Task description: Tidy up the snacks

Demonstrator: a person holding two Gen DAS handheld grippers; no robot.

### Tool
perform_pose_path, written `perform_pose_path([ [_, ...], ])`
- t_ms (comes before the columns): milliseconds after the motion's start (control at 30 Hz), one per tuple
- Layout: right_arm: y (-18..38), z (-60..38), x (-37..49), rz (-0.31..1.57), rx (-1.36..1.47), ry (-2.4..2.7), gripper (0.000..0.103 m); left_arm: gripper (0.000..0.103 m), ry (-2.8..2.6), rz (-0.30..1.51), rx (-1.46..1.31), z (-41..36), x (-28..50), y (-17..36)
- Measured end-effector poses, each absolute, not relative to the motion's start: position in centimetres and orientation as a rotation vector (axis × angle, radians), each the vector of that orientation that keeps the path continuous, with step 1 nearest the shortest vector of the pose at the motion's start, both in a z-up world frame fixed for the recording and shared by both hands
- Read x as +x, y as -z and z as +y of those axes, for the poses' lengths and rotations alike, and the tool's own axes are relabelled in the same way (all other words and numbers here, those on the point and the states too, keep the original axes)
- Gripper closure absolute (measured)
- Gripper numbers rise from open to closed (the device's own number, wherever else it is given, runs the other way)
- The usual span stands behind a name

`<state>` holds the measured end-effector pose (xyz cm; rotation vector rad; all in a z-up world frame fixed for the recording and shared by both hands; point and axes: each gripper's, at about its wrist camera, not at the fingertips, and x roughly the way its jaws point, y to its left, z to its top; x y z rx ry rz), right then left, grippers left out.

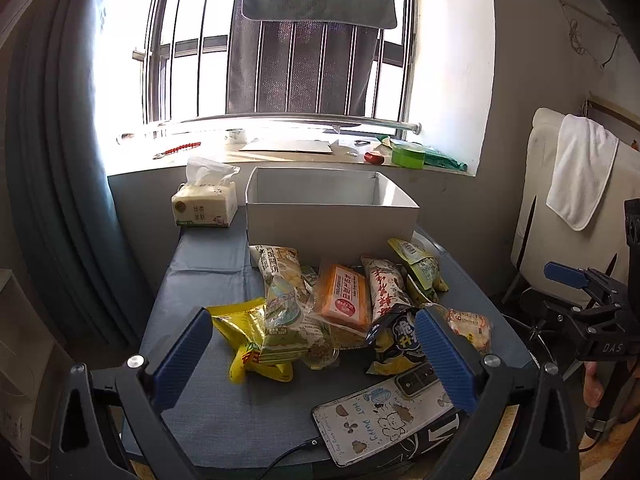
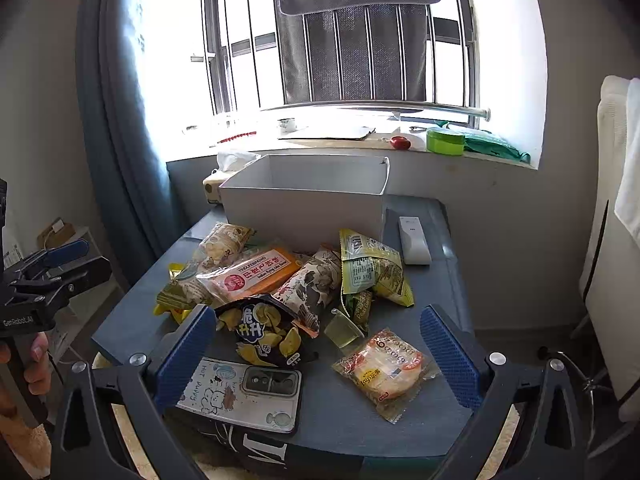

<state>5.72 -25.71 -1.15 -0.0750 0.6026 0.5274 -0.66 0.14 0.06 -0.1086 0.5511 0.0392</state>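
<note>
Left wrist view: left hand-held gripper (image 1: 312, 354) spread wide, empty. Snack packets (image 1: 340, 312) heaped on the desk (image 1: 200, 280) directly before the white box (image 1: 332, 216).

Right wrist view: right hand-held gripper (image 2: 318, 354) likewise spread, empty. Rice-cracker packet (image 2: 382, 368) nearest, well short of the box (image 2: 304, 208); probably light, crinkly, crushable; best pinched by its sealed edge.

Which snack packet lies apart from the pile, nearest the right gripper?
The clear packet with orange print; it lies alone by the right gripper, while the others overlap before the white box.
</note>
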Motion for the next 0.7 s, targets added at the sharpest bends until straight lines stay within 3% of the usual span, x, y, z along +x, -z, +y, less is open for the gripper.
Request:
perform_pose_path([
  [700,1.02,-25.36,5.40,0.595,-0.096,-0.537,0.000,0.000,-0.042,0.550,-0.111,0.19,-0.68,-0.10],
])
